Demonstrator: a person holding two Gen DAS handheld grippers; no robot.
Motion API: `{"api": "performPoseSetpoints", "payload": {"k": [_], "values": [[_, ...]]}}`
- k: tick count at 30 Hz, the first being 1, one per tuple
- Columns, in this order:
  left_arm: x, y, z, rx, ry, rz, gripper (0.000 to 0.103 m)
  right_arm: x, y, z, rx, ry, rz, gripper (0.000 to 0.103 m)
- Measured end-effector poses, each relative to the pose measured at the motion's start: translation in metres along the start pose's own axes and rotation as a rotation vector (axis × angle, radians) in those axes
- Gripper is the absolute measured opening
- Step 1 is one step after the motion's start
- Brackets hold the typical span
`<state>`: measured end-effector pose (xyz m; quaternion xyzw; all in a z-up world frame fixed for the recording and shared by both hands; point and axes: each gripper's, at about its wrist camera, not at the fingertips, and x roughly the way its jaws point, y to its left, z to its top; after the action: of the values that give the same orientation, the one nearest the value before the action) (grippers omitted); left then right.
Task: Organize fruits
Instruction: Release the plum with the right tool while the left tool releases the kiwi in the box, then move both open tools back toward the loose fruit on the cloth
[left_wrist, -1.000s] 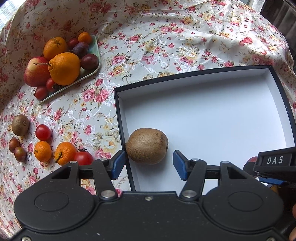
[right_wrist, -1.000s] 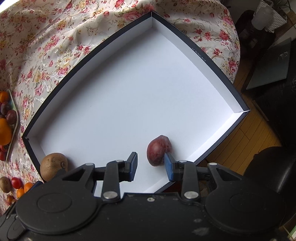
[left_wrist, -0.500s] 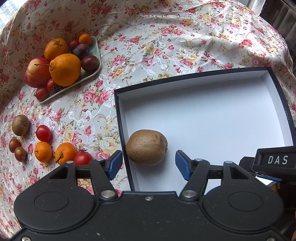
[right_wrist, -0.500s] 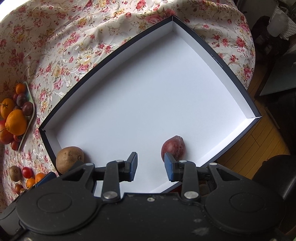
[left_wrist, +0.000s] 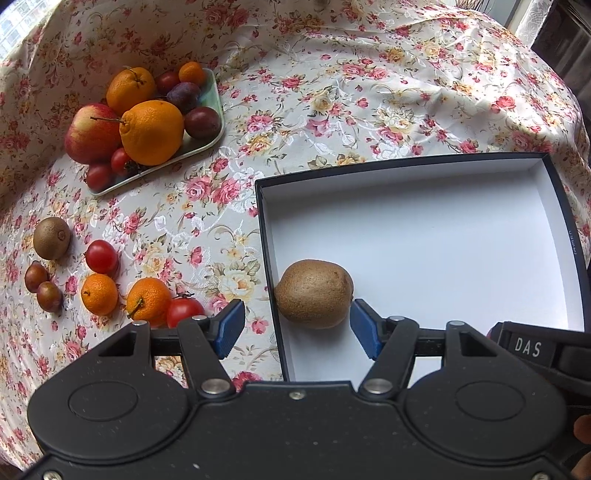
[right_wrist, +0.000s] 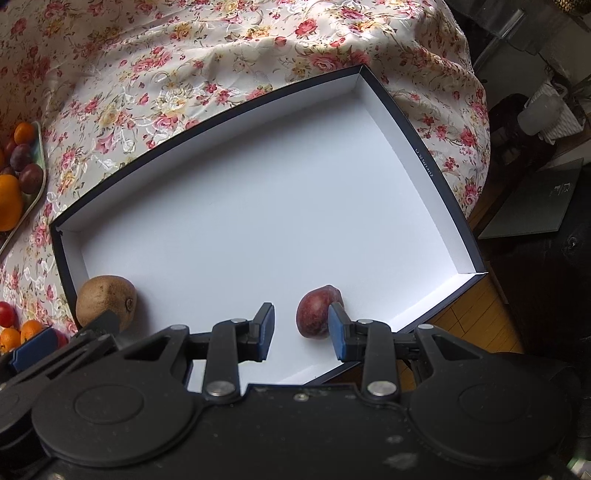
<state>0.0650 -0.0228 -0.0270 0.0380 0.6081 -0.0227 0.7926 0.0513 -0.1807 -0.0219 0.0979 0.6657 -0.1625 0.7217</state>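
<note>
Only right view shows plum (right_wrist: 317, 311) | left claw (left_wrist: 297, 329) wide, empty | right claw (right_wrist: 301, 331) parted, empty

A cream tablecloth (left_wrist: 295, 110) patterned with pink and red roses fills the upper frame, a pale green tray (left_wrist: 201, 142) sits upper left, the box (left_wrist: 443, 240), white inside with a dark navy rim, lies at right, holding a brown kiwi (left_wrist: 314, 293) and a dark red plum (right_wrist: 317, 310), beside blue gripper pads (left_wrist: 231, 325).
</note>
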Motion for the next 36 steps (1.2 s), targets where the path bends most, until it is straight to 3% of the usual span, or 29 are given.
{"api": "performPoseSetpoints", "payload": {"k": [24, 36], "values": [[-0.008, 0.038, -0.001, -0.045, -0.011, 0.021, 0.067, -0.008, 0.027, -0.002, -0.031, -0.008, -0.021, 0.034], [-0.017, 0.099, -0.002, -0.150, -0.022, 0.042, 0.067, -0.020, 0.075, -0.007, -0.060, -0.009, 0.022, 0.034]]}}
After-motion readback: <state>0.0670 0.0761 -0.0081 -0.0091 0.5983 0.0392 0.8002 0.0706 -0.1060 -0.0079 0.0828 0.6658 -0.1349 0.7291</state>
